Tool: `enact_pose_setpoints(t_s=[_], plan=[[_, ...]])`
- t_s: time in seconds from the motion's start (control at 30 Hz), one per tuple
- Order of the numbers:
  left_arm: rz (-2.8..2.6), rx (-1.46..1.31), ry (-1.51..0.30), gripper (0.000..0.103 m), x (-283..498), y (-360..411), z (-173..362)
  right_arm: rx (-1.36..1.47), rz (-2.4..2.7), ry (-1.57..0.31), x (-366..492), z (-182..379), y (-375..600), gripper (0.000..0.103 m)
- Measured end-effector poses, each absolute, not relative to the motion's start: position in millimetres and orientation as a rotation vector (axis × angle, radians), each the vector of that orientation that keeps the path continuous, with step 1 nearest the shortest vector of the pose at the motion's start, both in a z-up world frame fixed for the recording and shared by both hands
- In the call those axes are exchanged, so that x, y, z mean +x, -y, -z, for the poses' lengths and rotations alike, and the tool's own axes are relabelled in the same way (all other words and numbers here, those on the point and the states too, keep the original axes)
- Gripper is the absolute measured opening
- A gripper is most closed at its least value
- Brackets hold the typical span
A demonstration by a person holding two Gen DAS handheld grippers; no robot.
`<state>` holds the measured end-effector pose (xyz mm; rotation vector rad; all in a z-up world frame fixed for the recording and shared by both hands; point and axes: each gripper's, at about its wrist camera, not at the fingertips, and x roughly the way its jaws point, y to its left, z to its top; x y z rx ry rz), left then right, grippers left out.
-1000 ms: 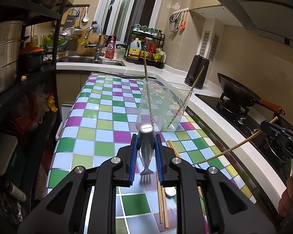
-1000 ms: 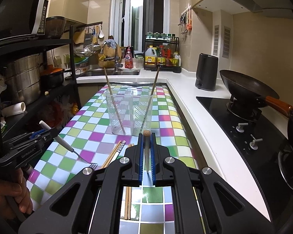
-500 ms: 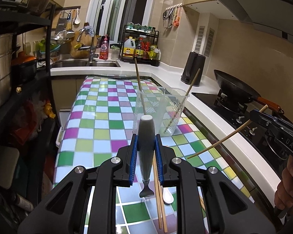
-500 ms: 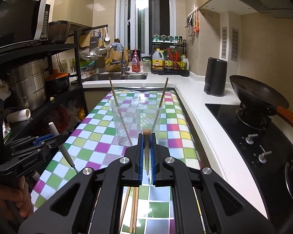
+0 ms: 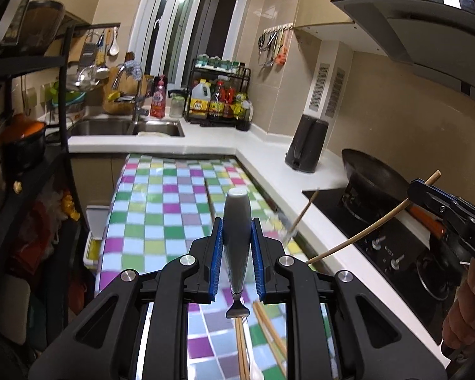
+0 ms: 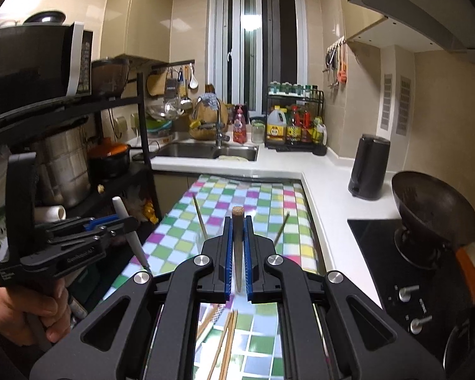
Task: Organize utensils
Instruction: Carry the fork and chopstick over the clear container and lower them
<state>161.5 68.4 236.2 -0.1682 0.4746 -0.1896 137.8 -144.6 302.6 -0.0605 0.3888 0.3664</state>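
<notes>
The left gripper (image 5: 236,255), black plastic with ribbed blue pads, sits low in the centre of the left wrist frame, its jaws clamped on a small fork with a smooth, rounded grey handle and a slim steel neck (image 5: 236,247). The fork's long axis runs up and down the frame: the blunt handle end points up and away from the camera, and the tines hang below the pads, over the glossy tablecloth of green, pink, blue and white squares (image 5: 161,209).

The right gripper (image 6: 237,253), of the same build, fills the lower centre of the right wrist frame, jaws pressed nearly together on a thin, round, light wooden chopstick (image 6: 237,247). In this view its cut end, showing pale grain, points up and away. In the left wrist view the same stick appears as a long pale rod crossing the right of the frame, from upper right down to lower left, held near its upper end.

Below both grippers, loose wooden chopsticks (image 6: 228,338) lie flat on the cloth beside a pale spoon (image 5: 256,370). Ahead on the cloth two more sticks lean outward in blurred clear containers (image 5: 285,231). A dark round wok with an orange handle (image 6: 433,218) sits on the black glass hob at the right
</notes>
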Motion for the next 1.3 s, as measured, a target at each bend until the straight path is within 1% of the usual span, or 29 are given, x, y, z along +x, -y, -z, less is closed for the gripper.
enact_pose_setpoints(t_s=[0.17, 0.27, 0.33, 0.53, 0.73, 1.0, 1.17, 1.2, 1.23, 1.27, 1.3], plan=[[0.196, -0.158, -0.424, 0.017, 191, -59, -268, -0.064, -0.374, -0.338, 161, -336, 139, 0.006], [0.202, -0.149, -0.404, 0.017, 214, -53, -277, -0.071, -0.374, -0.321, 178, -342, 134, 0.006], [0.2, -0.141, -0.405, 0.017, 232, -48, -274, -0.071, -0.367, -0.327, 192, -337, 132, 0.006], [0.202, -0.113, -0.461, 0.017, 273, -36, -241, -0.054, -0.344, -0.394, 234, -298, 131, 0.006], [0.207, -0.08, -0.528, 0.017, 298, -26, -201, -0.046, -0.347, -0.455, 262, -259, 131, 0.006], [0.203, -0.023, -0.589, 0.017, 306, -11, -158, -0.075, -0.35, -0.519, 276, -222, 122, 0.006], [0.191, -0.008, -0.616, 0.018, 307, -9, -146, -0.088, -0.348, -0.549, 276, -207, 119, 0.007], [0.191, -0.006, -0.622, 0.018, 307, -9, -146, -0.09, -0.348, -0.553, 275, -205, 119, 0.008], [0.194, -0.004, -0.622, 0.022, 306, -8, -146, -0.091, -0.345, -0.561, 275, -203, 119, 0.01], [0.191, 0.003, -0.614, 0.028, 304, -8, -147, -0.087, -0.341, -0.563, 274, -202, 119, 0.012], [0.181, 0.011, -0.602, 0.039, 301, -7, -149, -0.079, -0.342, -0.563, 273, -203, 120, 0.017]])
